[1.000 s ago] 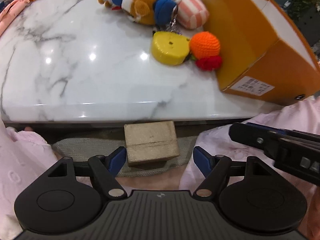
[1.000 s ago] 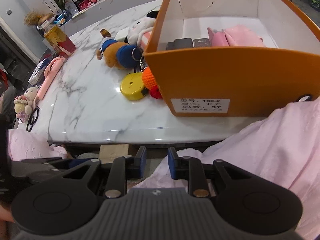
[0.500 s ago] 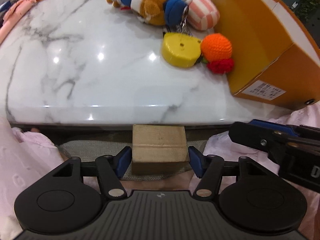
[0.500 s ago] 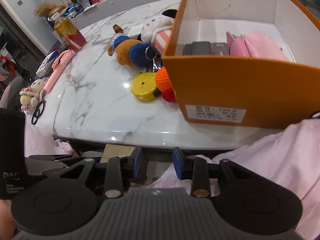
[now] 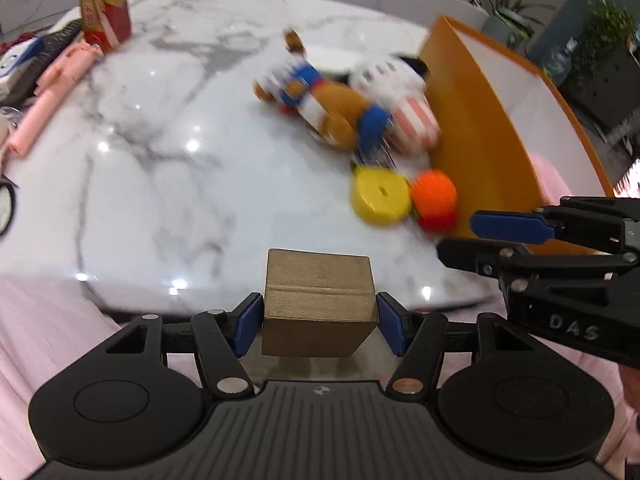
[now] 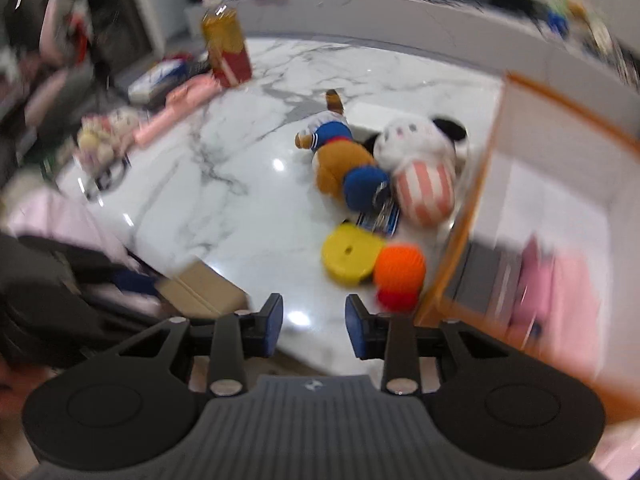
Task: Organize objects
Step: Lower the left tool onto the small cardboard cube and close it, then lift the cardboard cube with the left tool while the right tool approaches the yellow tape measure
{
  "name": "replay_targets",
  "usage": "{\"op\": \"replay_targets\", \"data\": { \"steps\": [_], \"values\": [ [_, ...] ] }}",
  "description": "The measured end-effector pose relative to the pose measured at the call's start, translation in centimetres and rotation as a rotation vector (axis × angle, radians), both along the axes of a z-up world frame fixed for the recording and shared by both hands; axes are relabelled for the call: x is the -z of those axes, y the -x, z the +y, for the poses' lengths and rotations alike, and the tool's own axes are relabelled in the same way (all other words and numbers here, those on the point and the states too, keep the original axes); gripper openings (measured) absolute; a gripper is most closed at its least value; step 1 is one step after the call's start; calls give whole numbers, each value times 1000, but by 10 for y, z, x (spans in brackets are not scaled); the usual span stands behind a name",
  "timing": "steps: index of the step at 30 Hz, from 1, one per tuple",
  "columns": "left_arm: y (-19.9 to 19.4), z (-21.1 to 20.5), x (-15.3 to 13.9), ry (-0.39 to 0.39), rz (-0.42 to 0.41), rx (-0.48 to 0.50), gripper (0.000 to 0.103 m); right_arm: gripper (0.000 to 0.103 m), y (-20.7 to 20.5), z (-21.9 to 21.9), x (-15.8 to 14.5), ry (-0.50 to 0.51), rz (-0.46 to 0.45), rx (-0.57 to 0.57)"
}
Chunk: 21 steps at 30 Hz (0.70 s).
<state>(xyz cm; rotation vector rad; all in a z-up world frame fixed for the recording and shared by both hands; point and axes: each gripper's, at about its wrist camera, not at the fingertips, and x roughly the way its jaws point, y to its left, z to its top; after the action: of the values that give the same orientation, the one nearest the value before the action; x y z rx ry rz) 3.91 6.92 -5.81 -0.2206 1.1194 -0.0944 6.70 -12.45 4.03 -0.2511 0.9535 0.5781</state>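
While both views are smeared with blur, this much reads clearly from where I stand:

Far left: a red-and-gold tall carton stands upright at the back of the white marble counter, with pink tube-shaped items lying near it.
Left tool: the left tool has its blue pads pressed on both sides of a tan cardboard cube-shaped box, held at the counter's near edge; whether the box rests on the counter I cannot tell.
Centre: a brown plush bear in blue and white clothes lies on its side, touching a white plush with a pink striped body.
Centre front: a flat round yellow plastic case sits against an orange crocheted ball with a red base.
Right tool: the right tool stands narrowly parted with nothing between its pads, above the near counter edge, just before the yellow case.
Far right: an open orange cardboard box with a white inside stands beside the orange ball; something pink lies in it.
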Motion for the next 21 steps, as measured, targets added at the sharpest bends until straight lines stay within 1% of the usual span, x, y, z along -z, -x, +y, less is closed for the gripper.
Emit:
{"op": "replay_targets", "data": {
  "steps": [2, 4, 7, 9, 11, 13, 15, 18, 21],
  "values": [
    [-8, 6, -3, -11, -18, -3, 71, 44, -11, 13, 0, 85, -31, -82],
    [-17, 11, -5, -10, -28, 4, 71, 52, -20, 27, 4, 183, -62, -197],
    [-27, 14, -7, -7, -38, 21, 71, 54, -34, 41, 15, 301, -84, -328],
    [-33, 13, -7, -4, -48, 35, 71, 54, -47, 46, 23, 345, -62, -376],
    [-40, 13, -4, -3, -53, 41, 71, 56, -61, 50, 32, 368, -17, -400],
    [-46, 14, -2, 4, -53, 42, 71, 63, -72, 56, 39, 386, 18, -418],
    [-52, 16, 0, 15, -51, 43, 71, 65, -79, 61, 46, 412, 36, -437],
    [-59, 21, 3, 30, -51, 40, 71, 65, -89, 70, 54, 460, 64, -456],
    [-65, 26, 5, 35, -48, 29, 71, 65, -98, 74, 57, 445, 147, -453]
  ]
}}
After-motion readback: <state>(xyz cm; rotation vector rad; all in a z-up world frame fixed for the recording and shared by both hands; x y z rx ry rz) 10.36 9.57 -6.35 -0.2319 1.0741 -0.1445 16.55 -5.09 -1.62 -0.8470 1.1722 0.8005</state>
